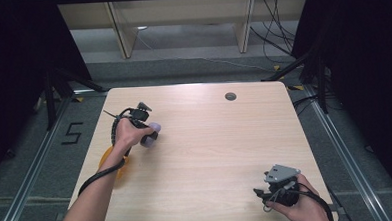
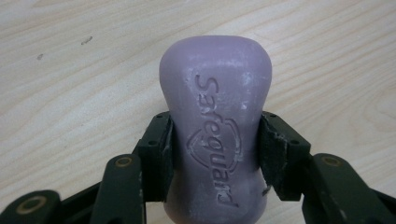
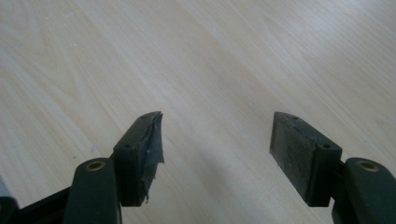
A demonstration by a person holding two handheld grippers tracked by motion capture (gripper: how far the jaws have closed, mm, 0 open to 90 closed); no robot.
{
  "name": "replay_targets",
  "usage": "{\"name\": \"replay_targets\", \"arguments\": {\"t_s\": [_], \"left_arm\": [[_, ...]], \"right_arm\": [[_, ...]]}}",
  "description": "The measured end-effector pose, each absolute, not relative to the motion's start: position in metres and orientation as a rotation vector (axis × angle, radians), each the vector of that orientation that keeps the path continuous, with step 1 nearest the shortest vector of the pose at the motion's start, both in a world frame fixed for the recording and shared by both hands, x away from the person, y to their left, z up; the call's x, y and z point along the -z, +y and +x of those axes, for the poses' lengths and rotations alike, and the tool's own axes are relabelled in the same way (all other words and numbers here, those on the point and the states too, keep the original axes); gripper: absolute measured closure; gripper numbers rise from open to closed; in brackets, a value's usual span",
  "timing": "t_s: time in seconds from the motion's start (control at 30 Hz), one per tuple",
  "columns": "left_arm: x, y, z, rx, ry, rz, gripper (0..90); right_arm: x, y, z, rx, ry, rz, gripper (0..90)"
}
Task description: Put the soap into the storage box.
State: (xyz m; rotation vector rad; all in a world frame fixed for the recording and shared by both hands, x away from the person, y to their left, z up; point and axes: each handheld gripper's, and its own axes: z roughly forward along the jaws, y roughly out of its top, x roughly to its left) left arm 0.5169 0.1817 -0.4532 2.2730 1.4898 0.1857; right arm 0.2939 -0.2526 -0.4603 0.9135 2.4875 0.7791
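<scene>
Step in hand: we judge the soap bar (image 2: 215, 126) is being carried or placed across the worktop (image 1: 210, 140).
Left tool (image 2: 215, 154): clamped on the bar's narrow waist, pads pressing both flanks.
Right tool (image 3: 217, 154): jaws apart, nothing between them, near the worktop's near right corner.
Doing it well: we should keep the squeeze on the waist and stay low; soap is slippery.
Soap look: lilac, waisted, embossed "Safeguard" with a shield, whitish scuffs.
Soap place: left-centre of the worktop, beside an orange thing (image 1: 108, 159).
</scene>
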Motion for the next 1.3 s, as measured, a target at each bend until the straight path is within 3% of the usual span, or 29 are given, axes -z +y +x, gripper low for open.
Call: {"name": "replay_targets", "arguments": {"t_s": [1.3], "left_arm": [[0.429,0.173,0.467,-0.228,1.45,2.189,49.4]], "right_arm": [[0.459,-0.253,0.294,-0.794,2.468,0.91,35.0]]}}
